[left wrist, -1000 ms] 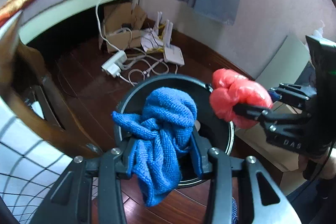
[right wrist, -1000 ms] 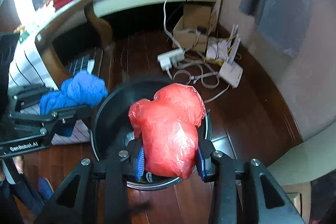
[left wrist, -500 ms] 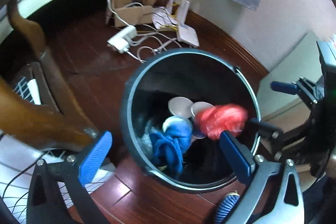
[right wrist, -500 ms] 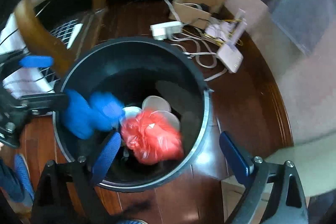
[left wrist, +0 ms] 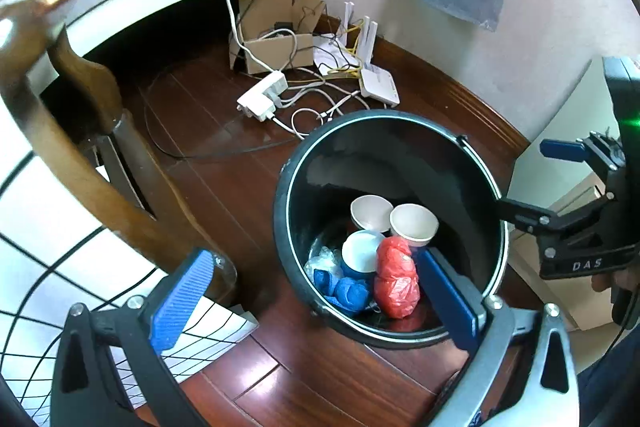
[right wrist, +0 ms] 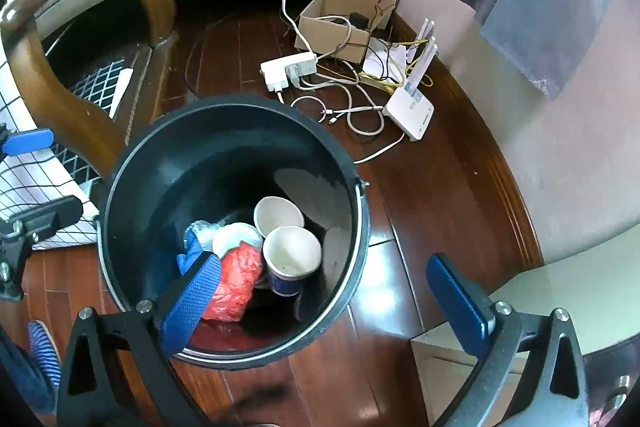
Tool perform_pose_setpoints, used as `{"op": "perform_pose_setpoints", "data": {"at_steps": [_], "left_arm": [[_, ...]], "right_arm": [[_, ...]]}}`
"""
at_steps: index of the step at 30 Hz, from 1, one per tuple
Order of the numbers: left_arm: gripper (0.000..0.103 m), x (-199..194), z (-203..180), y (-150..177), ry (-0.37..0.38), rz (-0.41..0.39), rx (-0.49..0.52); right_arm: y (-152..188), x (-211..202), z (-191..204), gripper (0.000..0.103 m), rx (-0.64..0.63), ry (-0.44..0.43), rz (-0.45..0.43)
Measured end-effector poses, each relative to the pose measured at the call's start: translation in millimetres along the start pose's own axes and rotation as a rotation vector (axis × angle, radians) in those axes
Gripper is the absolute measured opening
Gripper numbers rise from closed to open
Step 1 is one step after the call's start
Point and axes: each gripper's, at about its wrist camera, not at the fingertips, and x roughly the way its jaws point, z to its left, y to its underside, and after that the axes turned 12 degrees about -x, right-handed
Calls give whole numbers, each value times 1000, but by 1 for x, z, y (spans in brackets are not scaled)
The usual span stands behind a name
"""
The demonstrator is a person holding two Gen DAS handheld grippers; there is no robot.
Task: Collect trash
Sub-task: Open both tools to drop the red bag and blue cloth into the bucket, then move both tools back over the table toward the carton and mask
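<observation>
A black round bin (left wrist: 384, 115) (right wrist: 240, 101) stands on the dark wooden floor. At its bottom lie a crumpled red plastic bag (left wrist: 396, 283) (right wrist: 236, 279), a blue cloth (left wrist: 344, 291) (right wrist: 188, 259) and paper cups (left wrist: 412, 223) (right wrist: 292, 251). My left gripper (left wrist: 312, 267) (right wrist: 48, 175) hangs open over the bin's left rim, nothing between its blue pads. My right gripper (right wrist: 322, 263) (left wrist: 522, 177) hovers over the right rim, its jaws opening wide and empty.
A curved wooden chair frame (left wrist: 80, 155) (right wrist: 52, 83) rises left of the bin, beside a white grid-patterned cloth (left wrist: 36, 211). Behind the bin lie a power strip (left wrist: 262, 95), tangled cables, a white router (left wrist: 378, 87) and a cardboard box (left wrist: 276, 43). A pale cabinet (right wrist: 560, 291) stands right.
Both grippers opened wide. The blue cloth and the red bag dropped out of them into the bin and now lie at its bottom. Both grippers tilted further down toward the bin.
</observation>
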Motion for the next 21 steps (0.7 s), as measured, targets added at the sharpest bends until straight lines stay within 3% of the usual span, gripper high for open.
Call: {"op": "perform_pose_setpoints", "data": {"at_steps": [2, 21], "left_arm": [[103, -6, -2, 1, -8, -8, 10], [103, -92, 13, -12, -56, -185, -31]], "right_arm": [[-2, -4, 0, 103, 30, -42, -8], [-35, -89, 33, 103, -22, -32, -201]]}}
